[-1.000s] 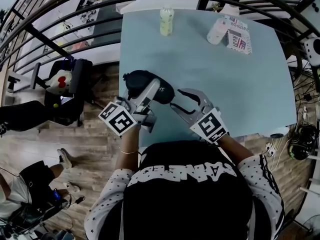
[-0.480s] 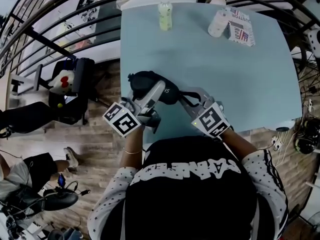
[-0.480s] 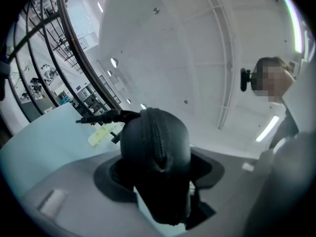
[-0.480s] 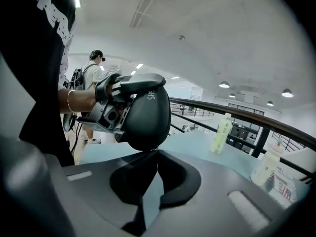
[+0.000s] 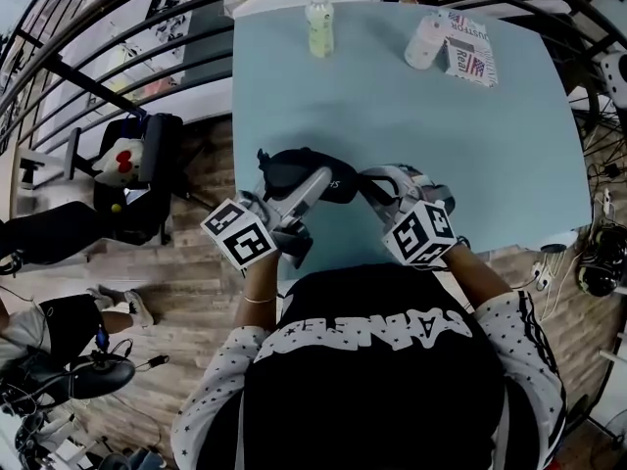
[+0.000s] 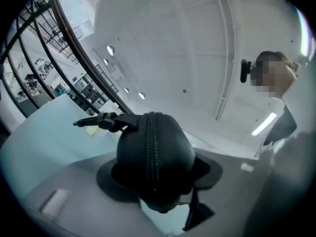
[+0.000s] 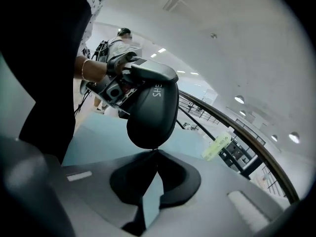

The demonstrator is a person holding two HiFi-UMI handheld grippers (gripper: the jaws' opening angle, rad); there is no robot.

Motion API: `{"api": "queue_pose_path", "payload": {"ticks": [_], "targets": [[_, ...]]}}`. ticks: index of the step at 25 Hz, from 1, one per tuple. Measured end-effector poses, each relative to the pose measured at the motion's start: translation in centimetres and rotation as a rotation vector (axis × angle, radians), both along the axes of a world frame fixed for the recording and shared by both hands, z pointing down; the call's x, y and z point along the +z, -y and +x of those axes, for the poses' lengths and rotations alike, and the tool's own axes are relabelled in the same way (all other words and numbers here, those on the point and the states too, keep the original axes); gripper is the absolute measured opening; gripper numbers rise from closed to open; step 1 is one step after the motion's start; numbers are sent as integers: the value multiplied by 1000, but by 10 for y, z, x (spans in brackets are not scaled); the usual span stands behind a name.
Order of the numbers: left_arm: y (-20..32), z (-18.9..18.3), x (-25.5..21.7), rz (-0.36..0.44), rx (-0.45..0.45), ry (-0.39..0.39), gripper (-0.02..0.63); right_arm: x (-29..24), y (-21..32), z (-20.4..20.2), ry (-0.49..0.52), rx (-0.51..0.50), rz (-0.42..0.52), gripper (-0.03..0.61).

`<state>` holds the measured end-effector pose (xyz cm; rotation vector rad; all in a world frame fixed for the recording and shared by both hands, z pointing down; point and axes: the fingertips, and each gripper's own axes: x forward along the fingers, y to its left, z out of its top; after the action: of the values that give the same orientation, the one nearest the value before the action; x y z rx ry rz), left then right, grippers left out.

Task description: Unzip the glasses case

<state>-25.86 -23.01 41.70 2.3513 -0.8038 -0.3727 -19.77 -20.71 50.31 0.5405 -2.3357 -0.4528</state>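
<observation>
A black zipped glasses case [image 5: 292, 170] is held just above the near left part of the light blue table [image 5: 421, 125]. My left gripper [image 5: 313, 178] is shut on the case [image 6: 155, 147], whose zipper line runs down the middle between the jaws; a strap loop [image 6: 101, 121] sticks out to the left. My right gripper [image 5: 368, 182] comes in from the right. In the right gripper view the jaws meet [image 7: 157, 154] on a thin zipper pull at the lower tip of the case [image 7: 152, 107].
At the table's far side stand a pale green bottle [image 5: 320, 27], a white bottle [image 5: 426, 39] and a printed pack [image 5: 470, 59]. A curved railing [image 5: 118, 27] runs round the back. A chair with a plush toy [image 5: 120, 160] is on the floor at left.
The right gripper's jaws, open a second ago, have shut at the case's right end. Both grippers and the case have shifted slightly toward the near table edge.
</observation>
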Motion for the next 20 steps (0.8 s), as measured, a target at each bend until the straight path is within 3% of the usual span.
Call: {"api": "queue_pose_path", "payload": {"ticks": [8, 20], "targets": [[-4, 7, 8, -1, 42, 56, 0, 13, -3, 3, -175, -77, 114, 5], [-7, 24, 16, 7, 82, 150, 0, 12, 10, 11, -302, -94, 176, 5]]}}
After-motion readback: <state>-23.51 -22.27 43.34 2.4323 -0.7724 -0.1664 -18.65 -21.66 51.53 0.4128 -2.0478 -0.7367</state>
